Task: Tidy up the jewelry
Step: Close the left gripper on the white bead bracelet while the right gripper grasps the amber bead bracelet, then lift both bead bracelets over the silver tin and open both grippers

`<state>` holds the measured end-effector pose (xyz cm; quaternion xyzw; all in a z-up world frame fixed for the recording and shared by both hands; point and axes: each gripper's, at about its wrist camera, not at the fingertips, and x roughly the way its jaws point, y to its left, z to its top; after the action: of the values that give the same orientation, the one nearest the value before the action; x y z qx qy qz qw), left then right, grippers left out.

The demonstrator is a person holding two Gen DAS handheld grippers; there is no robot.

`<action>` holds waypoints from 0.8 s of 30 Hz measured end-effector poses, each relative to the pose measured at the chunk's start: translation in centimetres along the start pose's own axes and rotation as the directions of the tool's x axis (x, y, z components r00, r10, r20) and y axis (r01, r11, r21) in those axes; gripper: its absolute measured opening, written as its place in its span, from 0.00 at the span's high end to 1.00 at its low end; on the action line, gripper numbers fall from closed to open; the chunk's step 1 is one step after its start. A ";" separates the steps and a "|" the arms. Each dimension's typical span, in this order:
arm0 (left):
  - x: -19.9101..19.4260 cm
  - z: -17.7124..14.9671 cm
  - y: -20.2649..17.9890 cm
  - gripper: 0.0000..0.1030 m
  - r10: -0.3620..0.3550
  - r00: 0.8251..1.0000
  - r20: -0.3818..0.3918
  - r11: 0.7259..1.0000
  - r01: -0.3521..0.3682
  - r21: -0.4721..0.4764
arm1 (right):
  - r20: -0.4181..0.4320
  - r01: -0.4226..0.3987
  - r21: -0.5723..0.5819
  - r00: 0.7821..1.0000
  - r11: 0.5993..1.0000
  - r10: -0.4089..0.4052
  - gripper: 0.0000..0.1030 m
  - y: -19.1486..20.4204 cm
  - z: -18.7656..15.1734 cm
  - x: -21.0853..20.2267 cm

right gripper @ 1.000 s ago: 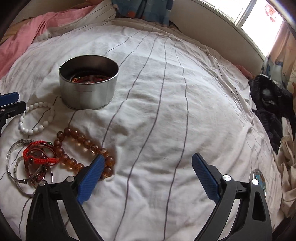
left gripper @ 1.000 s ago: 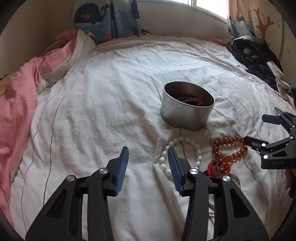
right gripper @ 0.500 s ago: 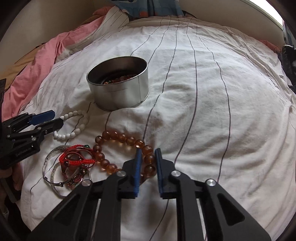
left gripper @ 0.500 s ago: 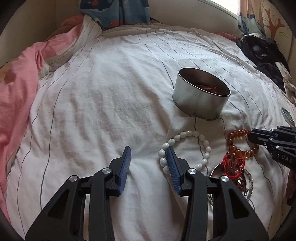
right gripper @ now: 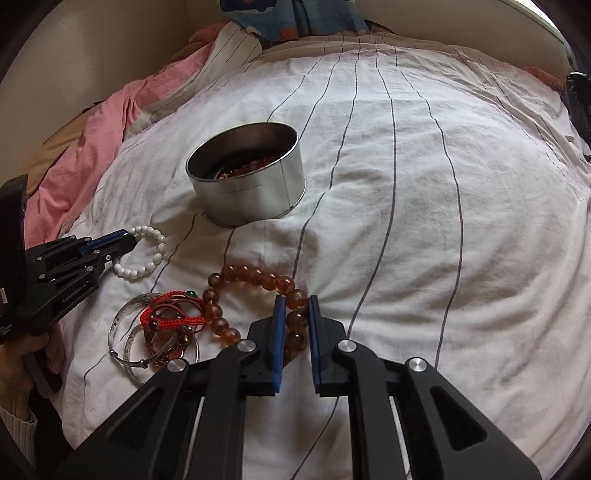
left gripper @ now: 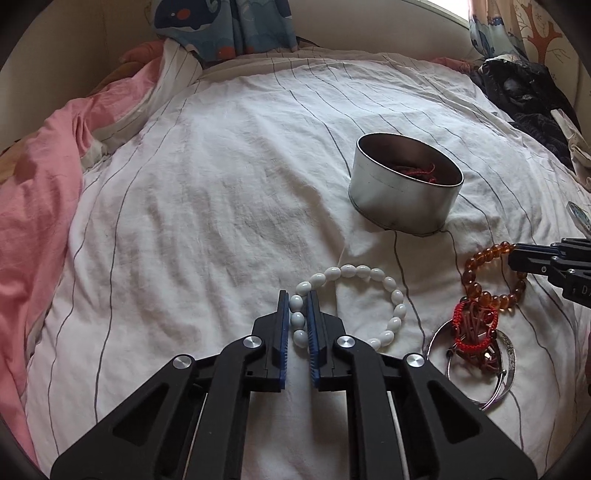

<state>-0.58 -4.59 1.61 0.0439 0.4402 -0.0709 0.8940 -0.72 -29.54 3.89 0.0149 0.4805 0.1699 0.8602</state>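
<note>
A round metal tin (left gripper: 404, 188) stands on the white striped bedsheet, with red cord and beads inside; it also shows in the right wrist view (right gripper: 247, 177). My left gripper (left gripper: 296, 306) is shut on the near side of a white bead bracelet (left gripper: 384, 280) lying on the sheet. My right gripper (right gripper: 296, 306) is shut on an amber bead bracelet (right gripper: 258, 275). A tangle of red cord bracelets (right gripper: 170, 317) lies on silver bangles (right gripper: 125, 332) to its left. The right gripper (left gripper: 517, 254) shows in the left view, the left gripper (right gripper: 127, 238) in the right view.
A pink duvet (left gripper: 33, 206) is bunched along the left side of the bed. Dark clothes (left gripper: 524, 99) are piled at the far right. A whale-print curtain (left gripper: 225, 26) hangs behind the bed. A small round object (left gripper: 578, 214) lies at the right edge.
My left gripper has closed on the white bracelet's beads. My right gripper, wide open a second ago, has swung left and closed on the amber bracelet.
</note>
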 end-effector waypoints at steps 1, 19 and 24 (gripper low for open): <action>0.4 -0.1 -0.1 0.84 -0.012 1.000 -0.019 1.000 0.012 0.001 | -0.002 -0.002 0.011 1.000 1.000 0.002 0.87 0.0 0.1 0.1; -4.0 1.4 -1.1 0.93 -0.162 0.976 0.143 0.987 0.158 0.038 | 0.201 -0.427 0.199 0.899 0.882 0.390 0.88 -4.3 0.8 -3.8; -5.4 2.6 -1.7 0.93 -0.219 0.963 0.158 0.976 0.215 0.046 | 0.252 -0.512 0.228 0.853 0.828 0.457 0.88 -4.6 1.2 -4.1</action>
<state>-2.07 -6.14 7.44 0.0022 0.3669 -0.1779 0.9131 -0.42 -34.99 6.97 0.2769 0.3976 0.3096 0.8181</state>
